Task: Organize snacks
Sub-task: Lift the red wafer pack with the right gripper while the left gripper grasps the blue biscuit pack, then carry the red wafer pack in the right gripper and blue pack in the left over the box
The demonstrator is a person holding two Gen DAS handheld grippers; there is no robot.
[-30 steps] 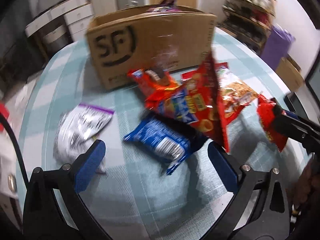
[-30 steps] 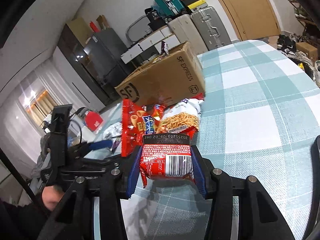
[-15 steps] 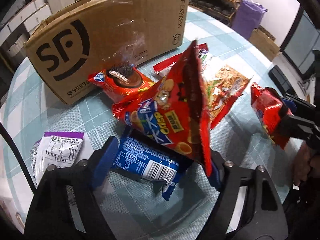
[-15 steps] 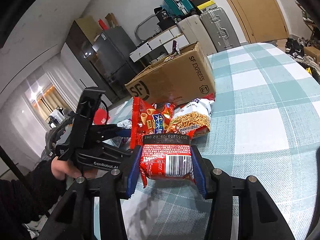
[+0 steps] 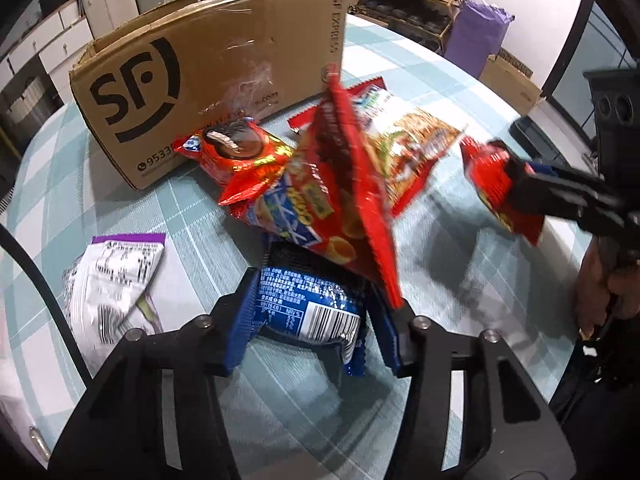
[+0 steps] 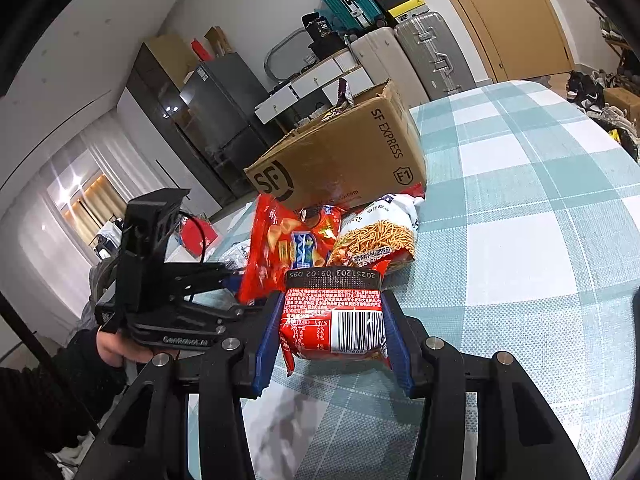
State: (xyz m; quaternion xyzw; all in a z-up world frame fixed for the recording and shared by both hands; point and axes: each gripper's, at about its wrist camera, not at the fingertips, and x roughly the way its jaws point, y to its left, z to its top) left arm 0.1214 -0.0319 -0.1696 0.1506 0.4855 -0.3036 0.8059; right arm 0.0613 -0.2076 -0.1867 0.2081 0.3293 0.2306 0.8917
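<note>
My left gripper (image 5: 312, 316) is shut on a blue snack packet (image 5: 308, 308) that lies on the checked tablecloth. A large red chip bag (image 5: 320, 200) leans over it, touching the right finger. My right gripper (image 6: 332, 328) is shut on a small red snack packet (image 6: 334, 320) and holds it above the table; it also shows at the right of the left wrist view (image 5: 496, 184). The open SF cardboard box (image 5: 212, 72) stands behind the pile, with snacks sticking out of its top.
An orange-red cookie packet (image 5: 236, 152) and a noodle snack bag (image 5: 404, 144) lie in front of the box. A white and purple packet (image 5: 112, 276) lies at the left. The table edge curves at the right, with shelves and boxes beyond.
My left gripper moved forward and closed on the blue packet, which lay free between open fingers a second ago. The right gripper kept its hold on the red packet.
</note>
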